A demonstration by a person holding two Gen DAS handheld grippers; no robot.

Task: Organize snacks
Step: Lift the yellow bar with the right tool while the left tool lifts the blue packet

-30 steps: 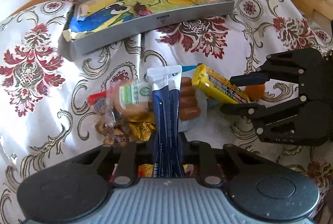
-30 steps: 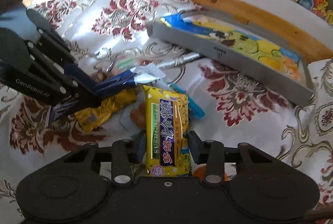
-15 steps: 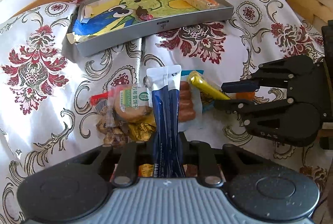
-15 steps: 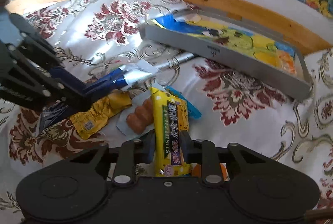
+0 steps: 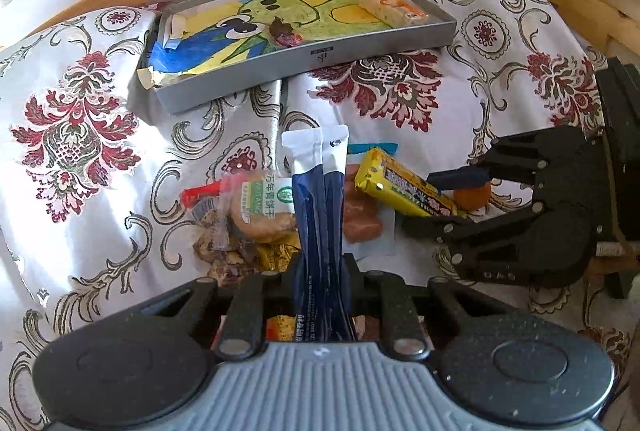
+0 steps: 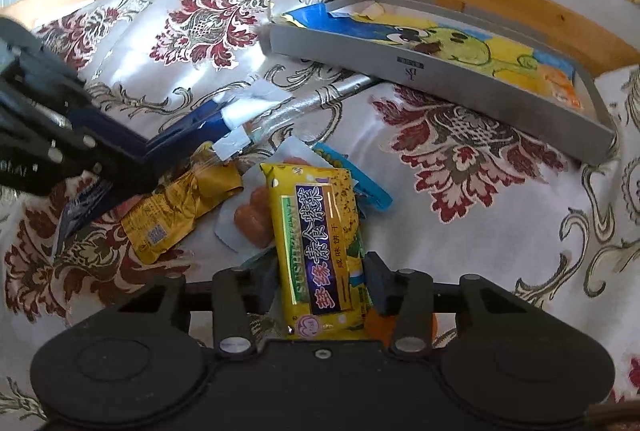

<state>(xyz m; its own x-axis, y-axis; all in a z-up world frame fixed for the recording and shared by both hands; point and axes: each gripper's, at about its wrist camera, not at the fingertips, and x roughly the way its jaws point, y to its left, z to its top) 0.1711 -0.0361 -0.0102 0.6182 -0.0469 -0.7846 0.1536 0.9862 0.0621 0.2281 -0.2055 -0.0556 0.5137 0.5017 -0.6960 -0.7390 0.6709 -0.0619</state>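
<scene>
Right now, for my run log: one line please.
left gripper: shut on blue sachets | right gripper: shut on yellow biscuit pack | tray: unreached

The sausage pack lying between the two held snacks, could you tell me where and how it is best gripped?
Probably by the flat white margin of the sausage pack, coming from above on its left, bare side. It lies flat on the cloth; the yellow biscuit pack in the right gripper covers its right side.
</scene>
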